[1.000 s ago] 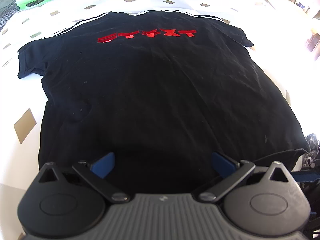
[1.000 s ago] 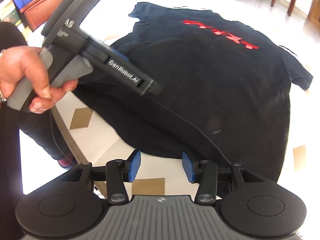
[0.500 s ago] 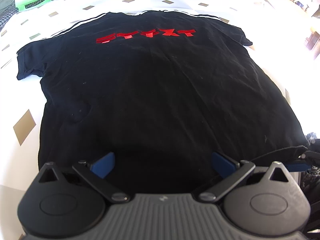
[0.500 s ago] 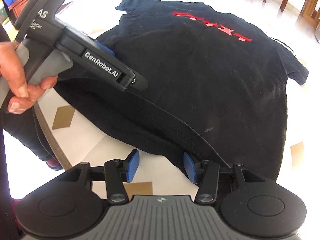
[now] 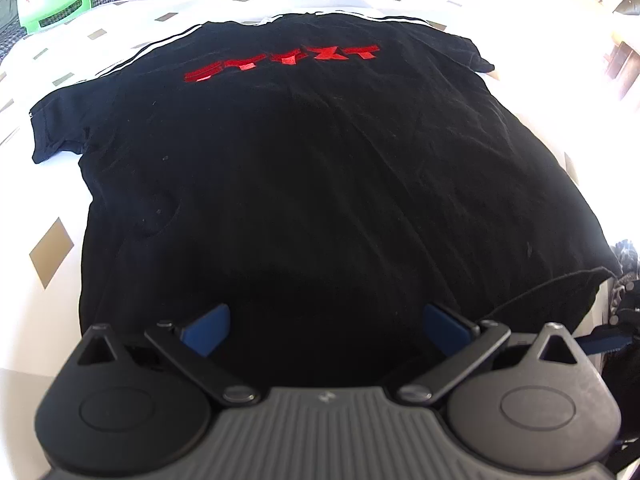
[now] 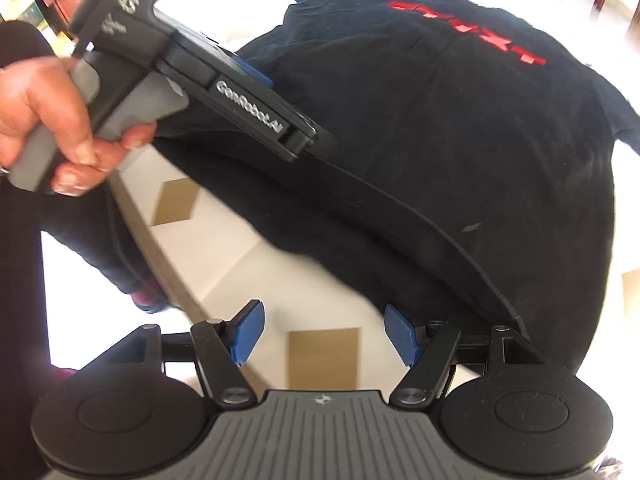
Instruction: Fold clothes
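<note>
In the left wrist view, the black T-shirt (image 5: 312, 184) lay flat on the white table (image 5: 24, 184), filling most of the frame. Its red lettering (image 5: 280, 65) sat near the top centre and one sleeve reached toward the upper left, so its long axis ran from the bottom of the frame straight up and away from the camera. The left tool (image 5: 326, 326) hung at the bottom centre above the near hem, its blue pads spread wide with only dark cloth showing between them and nothing pinched. The hem's corner lay toward the lower right.

In the right wrist view, the shirt ran diagonally from the lower right up to the lettering (image 6: 468, 32) at the upper right, with the hem (image 6: 452, 240) sweeping down toward the bottom right. The right tool (image 6: 324, 334) sat at the bottom centre with its pads apart and bare table with a tan diamond (image 6: 322, 358) between them; the hem corner lay just beside its right pad, so this tool looked the nearer one to that corner. The left hand (image 6: 44, 120) at the upper left gripped its handle, angling that tool down over the hem.
</note>
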`<action>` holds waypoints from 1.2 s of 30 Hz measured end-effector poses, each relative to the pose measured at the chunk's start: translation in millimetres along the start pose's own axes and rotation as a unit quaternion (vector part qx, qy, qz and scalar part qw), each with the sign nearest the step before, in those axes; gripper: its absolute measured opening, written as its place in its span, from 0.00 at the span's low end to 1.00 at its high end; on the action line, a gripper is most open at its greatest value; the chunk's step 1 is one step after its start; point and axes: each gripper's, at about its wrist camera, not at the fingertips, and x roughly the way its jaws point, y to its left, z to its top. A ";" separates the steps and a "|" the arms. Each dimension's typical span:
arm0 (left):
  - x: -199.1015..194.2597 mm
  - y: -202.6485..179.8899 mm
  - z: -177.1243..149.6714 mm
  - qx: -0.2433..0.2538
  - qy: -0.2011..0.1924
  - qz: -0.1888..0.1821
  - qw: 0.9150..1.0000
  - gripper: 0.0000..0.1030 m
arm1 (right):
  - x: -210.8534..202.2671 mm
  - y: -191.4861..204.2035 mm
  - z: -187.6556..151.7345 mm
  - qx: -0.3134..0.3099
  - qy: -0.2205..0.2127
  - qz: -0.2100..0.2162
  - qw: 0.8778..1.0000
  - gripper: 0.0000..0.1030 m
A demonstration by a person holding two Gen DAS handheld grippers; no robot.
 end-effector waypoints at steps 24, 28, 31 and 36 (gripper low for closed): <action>-13.4 -16.7 -33.2 0.094 0.046 -0.008 0.995 1.00 | -28.9 -50.4 6.9 0.192 -0.089 -0.124 0.969 0.63; -16.9 -4.7 -28.4 0.043 0.028 -0.016 0.999 1.00 | -19.8 -49.6 7.8 0.188 -0.067 -0.141 0.970 0.64; -16.0 -6.6 -27.0 0.030 0.023 -0.021 0.999 1.00 | -13.0 -49.0 8.5 0.185 -0.051 -0.153 0.969 0.67; -13.3 -13.5 -25.7 0.019 0.018 -0.028 0.999 1.00 | -1.7 -48.0 9.6 0.180 -0.023 -0.174 0.968 0.73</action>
